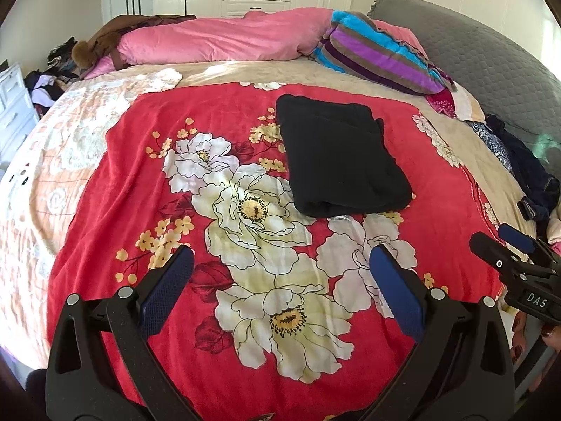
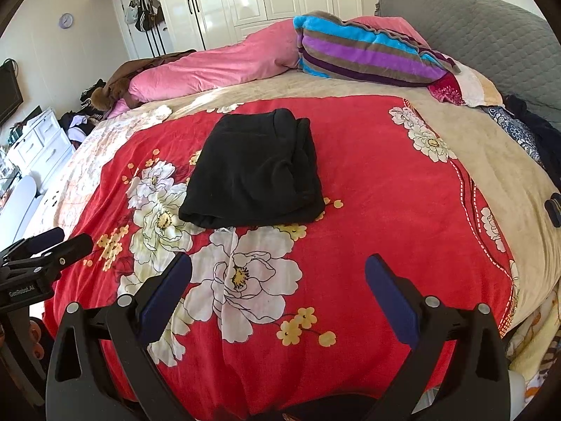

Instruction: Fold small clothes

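A black garment (image 1: 342,156) lies folded into a thick rectangle on the red floral blanket (image 1: 147,175). It also shows in the right wrist view (image 2: 256,172). My left gripper (image 1: 282,258) is open and empty, held above the blanket, well short of the garment. My right gripper (image 2: 278,268) is open and empty too, also short of the garment. The right gripper shows at the right edge of the left wrist view (image 1: 505,245). The left gripper shows at the left edge of the right wrist view (image 2: 56,242).
A pink duvet (image 1: 217,40) and a striped blanket (image 1: 378,56) lie at the far side of the bed. Dark clothes (image 1: 526,165) are heaped at the right edge by a grey headboard (image 1: 491,56). White drawers (image 2: 38,144) stand left.
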### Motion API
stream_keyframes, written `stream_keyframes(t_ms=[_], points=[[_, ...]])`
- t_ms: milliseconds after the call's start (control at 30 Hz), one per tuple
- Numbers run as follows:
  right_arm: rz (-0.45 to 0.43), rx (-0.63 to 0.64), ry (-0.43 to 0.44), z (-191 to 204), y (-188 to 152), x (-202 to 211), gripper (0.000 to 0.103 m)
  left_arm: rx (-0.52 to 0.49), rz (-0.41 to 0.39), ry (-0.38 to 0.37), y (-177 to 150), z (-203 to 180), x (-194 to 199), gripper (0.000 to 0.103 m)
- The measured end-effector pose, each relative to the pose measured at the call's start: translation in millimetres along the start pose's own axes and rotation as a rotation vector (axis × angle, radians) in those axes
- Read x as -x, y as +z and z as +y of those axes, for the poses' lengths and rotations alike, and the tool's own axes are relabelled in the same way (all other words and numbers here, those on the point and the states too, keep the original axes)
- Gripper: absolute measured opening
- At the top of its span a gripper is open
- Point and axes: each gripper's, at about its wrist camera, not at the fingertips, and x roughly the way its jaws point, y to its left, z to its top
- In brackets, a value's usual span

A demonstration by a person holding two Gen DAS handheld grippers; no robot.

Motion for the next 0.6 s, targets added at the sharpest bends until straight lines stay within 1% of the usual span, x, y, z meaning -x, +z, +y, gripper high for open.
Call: stream_keyframes(t_ms=[600], points=[[0.006,0.002,-0.013,-1.3,-2.6,0.8,0.099,0.000,0.011,0.010,-1.3,-1.4,1.0,0.094]])
